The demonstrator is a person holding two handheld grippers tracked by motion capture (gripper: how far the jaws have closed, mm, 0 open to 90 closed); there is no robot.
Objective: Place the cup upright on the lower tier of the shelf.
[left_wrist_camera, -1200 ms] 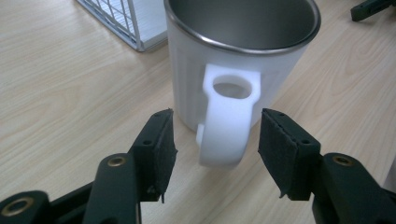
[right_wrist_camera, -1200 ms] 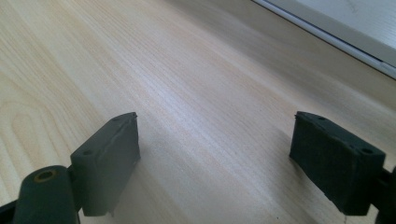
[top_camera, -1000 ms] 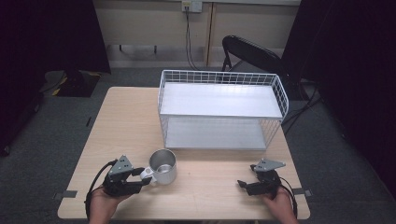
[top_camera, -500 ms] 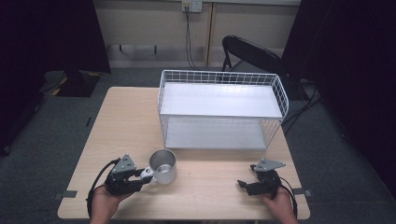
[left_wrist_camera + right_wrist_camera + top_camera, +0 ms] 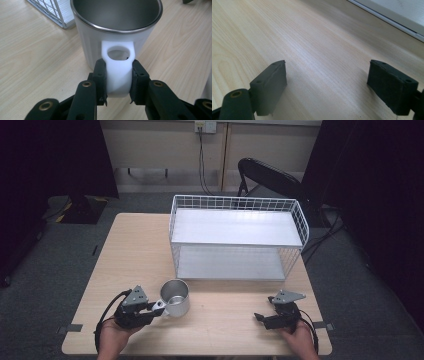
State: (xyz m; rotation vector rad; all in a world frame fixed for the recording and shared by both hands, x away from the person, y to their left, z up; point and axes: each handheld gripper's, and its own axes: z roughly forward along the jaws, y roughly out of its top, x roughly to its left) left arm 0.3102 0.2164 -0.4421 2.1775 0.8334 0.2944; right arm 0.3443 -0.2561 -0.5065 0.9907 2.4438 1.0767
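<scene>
Jaws of the left gripper (image 5: 117,100) have just been closing and now clamp the white handle of the steel-lined white mug (image 5: 175,296), upright on the wooden counter (image 5: 230,320) before the white wire rack (image 5: 237,236); right gripper (image 5: 263,318) jaws wide, empty, well apart.

Grey carpet floor (image 5: 45,270); black chair (image 5: 270,177); dark curtains (image 5: 55,155).

text: none readable | labels: none | brands: none | numbers: none | signs: none
</scene>
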